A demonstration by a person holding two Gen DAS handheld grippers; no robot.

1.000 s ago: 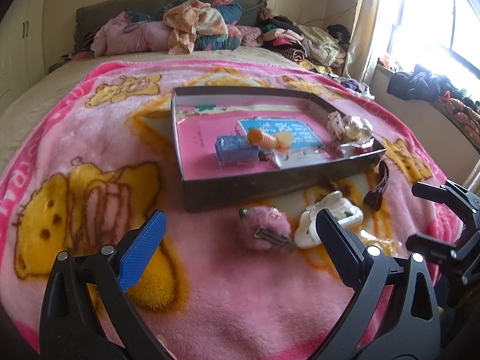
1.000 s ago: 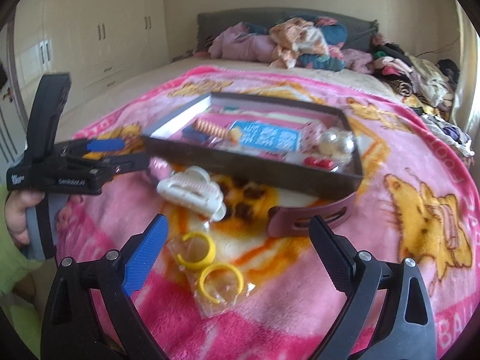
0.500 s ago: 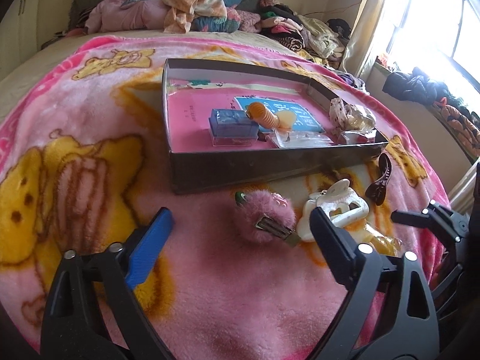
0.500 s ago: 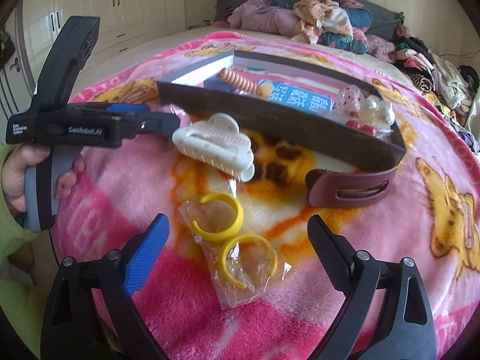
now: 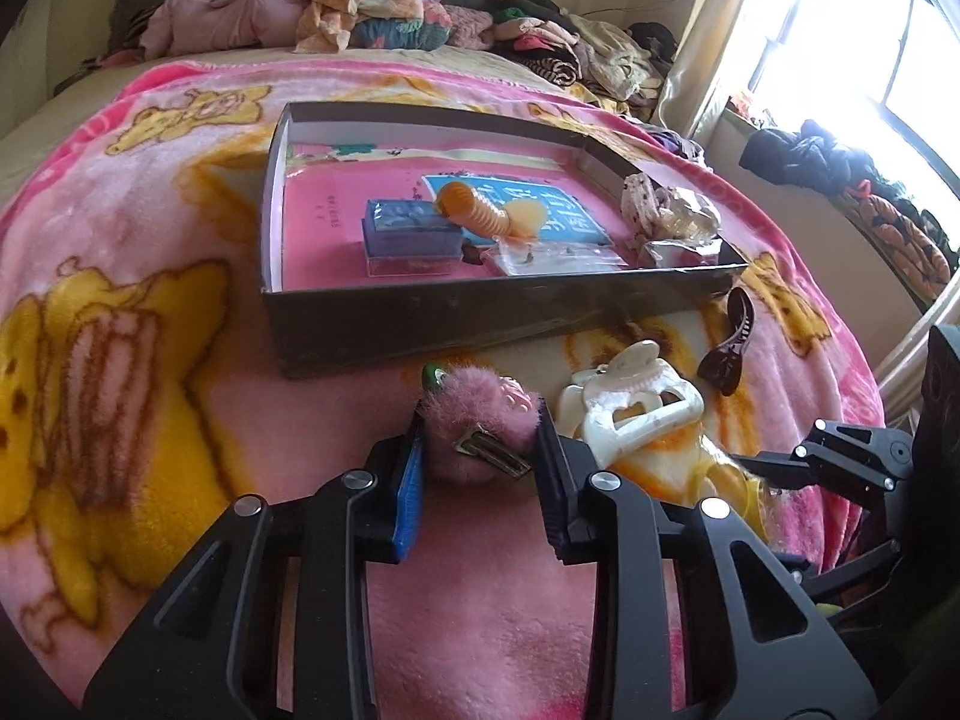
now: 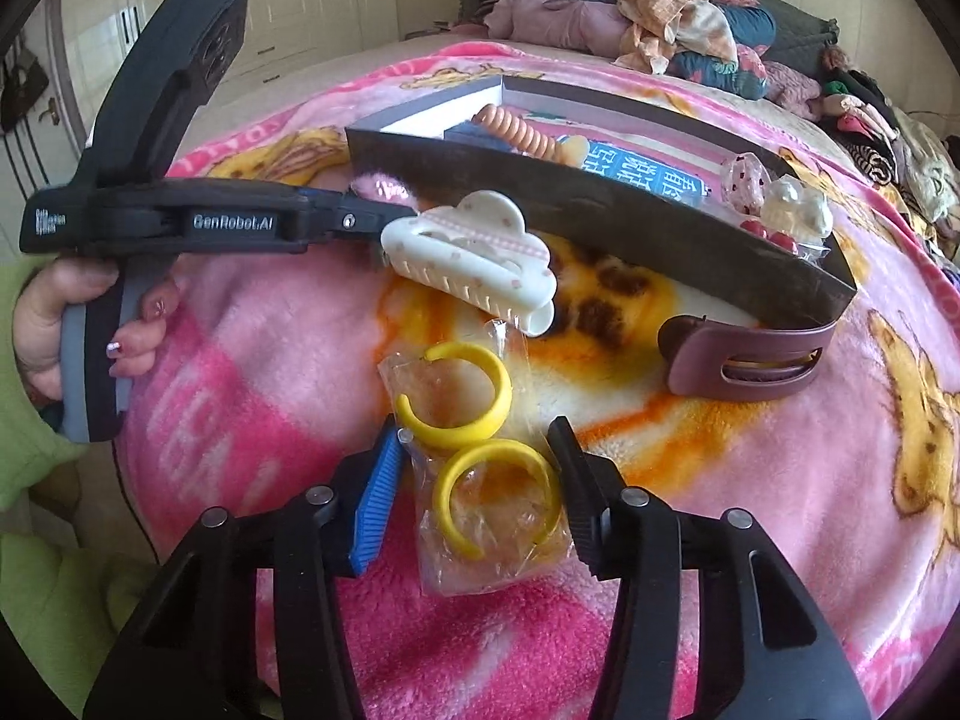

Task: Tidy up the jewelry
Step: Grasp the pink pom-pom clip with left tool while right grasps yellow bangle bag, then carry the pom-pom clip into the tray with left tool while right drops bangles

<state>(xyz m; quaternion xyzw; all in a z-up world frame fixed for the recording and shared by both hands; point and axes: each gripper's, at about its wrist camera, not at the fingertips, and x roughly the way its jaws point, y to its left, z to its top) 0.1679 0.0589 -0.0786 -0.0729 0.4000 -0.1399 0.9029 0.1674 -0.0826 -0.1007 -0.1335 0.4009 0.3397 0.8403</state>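
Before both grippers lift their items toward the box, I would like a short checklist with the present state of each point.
1. Left gripper closed on the pink fluffy hair clip: ok, both fingers press its sides.
2. Metal clip part under the fluff caught between the fingers: cannot tell.
3. Right gripper around the bag of yellow rings: ok, fingers stand on both sides of it; firm contact cannot tell.
4. White claw clip free of the left gripper: cannot tell, it lies right beside the right finger.
5. Free place in the box: ok, bare pink floor at its left side.
6. Grippers apart from each other: ok.
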